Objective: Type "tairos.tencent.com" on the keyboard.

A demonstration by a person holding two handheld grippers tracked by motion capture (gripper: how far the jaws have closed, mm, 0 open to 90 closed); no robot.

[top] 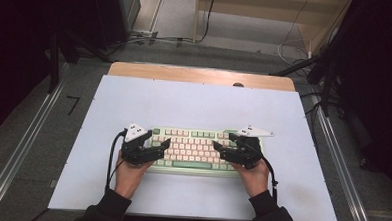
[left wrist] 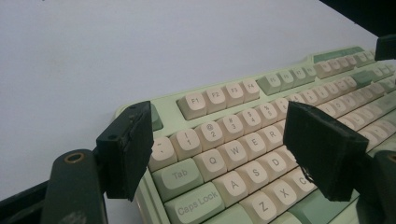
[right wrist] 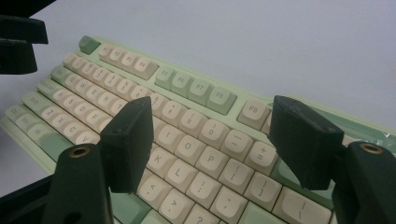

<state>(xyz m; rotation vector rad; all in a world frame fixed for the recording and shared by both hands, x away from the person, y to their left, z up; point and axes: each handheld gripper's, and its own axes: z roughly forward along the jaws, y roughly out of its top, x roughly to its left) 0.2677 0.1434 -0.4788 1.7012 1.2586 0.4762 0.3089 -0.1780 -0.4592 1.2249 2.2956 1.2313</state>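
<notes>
Both the left gripper and the right gripper hang spread wide over the keyboard, pinching nothing.

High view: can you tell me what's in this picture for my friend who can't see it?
A person's two hands each hold a black gripper, left gripper and right gripper, jaws open over the two ends of a green and cream keyboard. It lies on a pale table.

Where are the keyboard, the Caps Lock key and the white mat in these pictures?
keyboard [top: 192, 149]: high view, its middle rows of keys.
Caps Lock key [left wrist: 197, 204]: left gripper view, the key's lettered top.
white mat [top: 194, 103]: high view, bare stretch behind the keyboard.
</notes>
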